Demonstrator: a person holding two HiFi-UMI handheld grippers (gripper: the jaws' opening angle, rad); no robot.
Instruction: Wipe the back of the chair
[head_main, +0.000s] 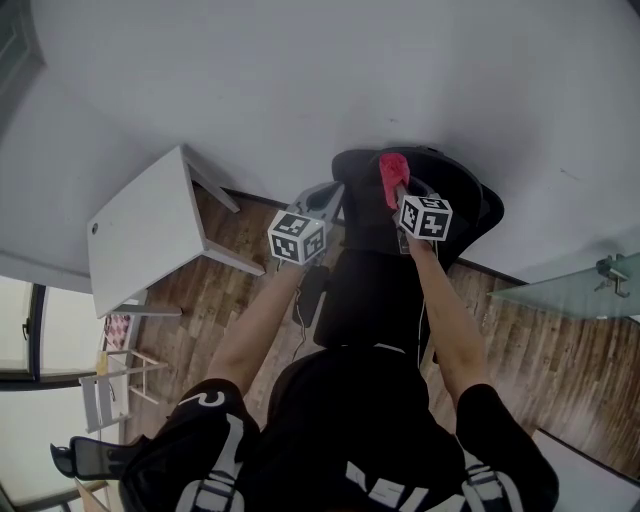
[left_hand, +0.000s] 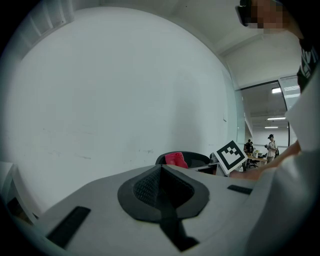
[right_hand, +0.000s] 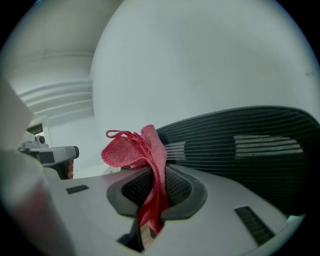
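Right tool (right_hand: 152, 192) pinching a red cloth (right_hand: 131, 150), the chair back (right_hand: 240, 145) just beyond it at 2 o'clock with its top edge running 9-to-3; left tool (left_hand: 161, 190), jaws pressed together on nothing, stands off the chair's 9 o'clock side, judged the less near.

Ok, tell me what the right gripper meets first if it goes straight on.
Probably the chair back: the red cloth shut in the right gripper pokes out just by its near edge. Depth is unclear.
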